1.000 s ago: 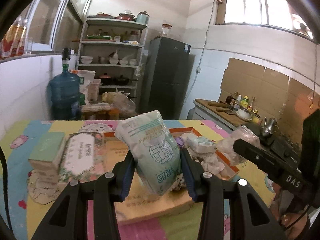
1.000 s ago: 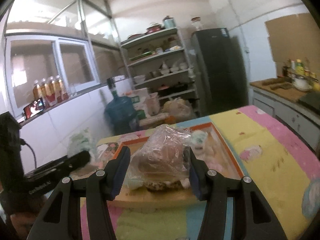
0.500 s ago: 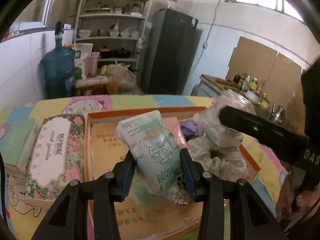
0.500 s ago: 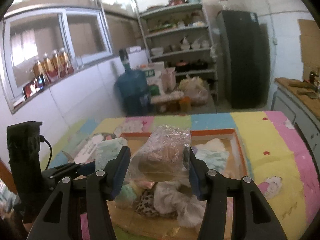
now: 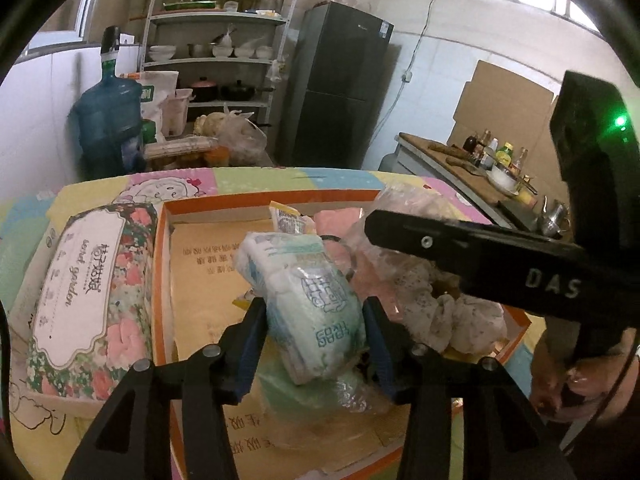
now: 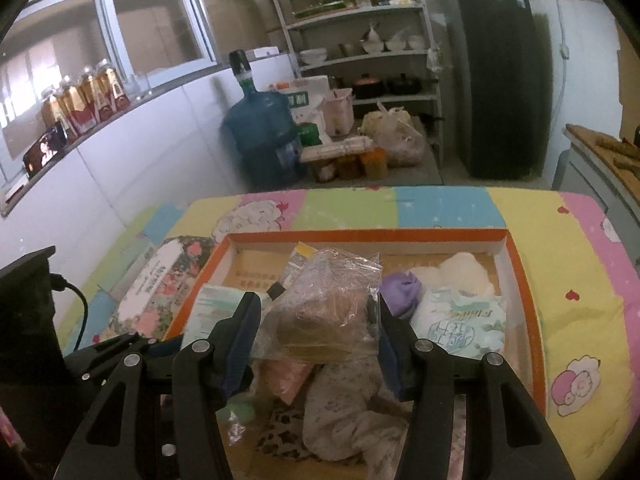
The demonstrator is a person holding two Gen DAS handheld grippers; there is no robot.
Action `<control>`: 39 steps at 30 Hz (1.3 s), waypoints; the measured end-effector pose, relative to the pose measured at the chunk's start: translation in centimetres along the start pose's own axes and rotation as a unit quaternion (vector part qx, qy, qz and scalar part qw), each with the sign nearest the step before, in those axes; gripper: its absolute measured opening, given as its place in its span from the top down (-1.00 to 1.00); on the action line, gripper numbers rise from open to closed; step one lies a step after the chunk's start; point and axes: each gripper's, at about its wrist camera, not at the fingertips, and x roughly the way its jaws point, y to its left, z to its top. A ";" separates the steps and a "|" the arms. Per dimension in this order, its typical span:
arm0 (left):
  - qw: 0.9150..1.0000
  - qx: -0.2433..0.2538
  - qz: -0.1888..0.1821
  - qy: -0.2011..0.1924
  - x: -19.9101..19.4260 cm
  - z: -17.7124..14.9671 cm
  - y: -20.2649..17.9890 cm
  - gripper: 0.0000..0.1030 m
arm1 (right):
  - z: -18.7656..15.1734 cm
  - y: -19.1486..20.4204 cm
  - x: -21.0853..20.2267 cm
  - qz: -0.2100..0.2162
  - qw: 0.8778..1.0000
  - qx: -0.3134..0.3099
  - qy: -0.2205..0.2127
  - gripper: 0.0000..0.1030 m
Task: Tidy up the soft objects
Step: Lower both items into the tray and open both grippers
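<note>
My left gripper [image 5: 316, 336] is shut on a white and green tissue pack [image 5: 308, 300], held low over the orange-rimmed cardboard box [image 5: 264, 202]. My right gripper [image 6: 320, 336] is shut on a clear plastic bag [image 6: 328, 308] with a brownish soft item inside, held above the same box [image 6: 368, 235]. In the box lie a purple item [image 6: 400, 290], another printed tissue pack [image 6: 460, 326], a white soft item [image 6: 464, 270], pink and patterned cloths [image 6: 340, 416]. The right gripper's arm [image 5: 472, 256] crosses the left wrist view.
A floral tissue box [image 5: 88, 292] lies left of the cardboard box on the pastel patchwork table cover [image 6: 560, 248]. Beyond the table stand a blue water jug [image 6: 260, 140], a shelf rack [image 6: 360, 40] and a dark fridge [image 6: 496, 76]. A counter [image 5: 460, 160] is at right.
Both grippers have tilted down and moved over the box with their loads. The left tissue pack has come lower into the box; the right bag now hangs above the cloth pile.
</note>
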 end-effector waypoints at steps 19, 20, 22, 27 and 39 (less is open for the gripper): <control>0.999 0.009 -0.018 -0.043 -3.4 -0.6 -0.6 -0.69 | -0.5 1.0 -1.5 -0.004 0.999 -0.014 -0.034 -0.43; 0.999 0.011 -0.017 -0.045 -3.6 -0.7 -0.7 -0.69 | -0.6 1.0 -1.6 -0.005 0.999 -0.014 -0.036 -0.43; 0.998 0.015 -0.018 -0.051 -4.2 -0.8 -0.9 -0.69 | -0.6 1.2 -2.1 -0.012 0.999 -0.015 -0.048 -0.44; 0.998 0.013 -0.018 -0.065 -5.8 -1.3 -1.0 -0.69 | -0.5 1.7 -3.7 -0.027 0.997 -0.019 -0.075 -0.44; 0.994 0.014 0.003 -0.110 -11.0 -2.5 -0.5 -0.68 | -2.5 5.3 -7.4 -0.025 0.992 -0.031 -0.120 -0.44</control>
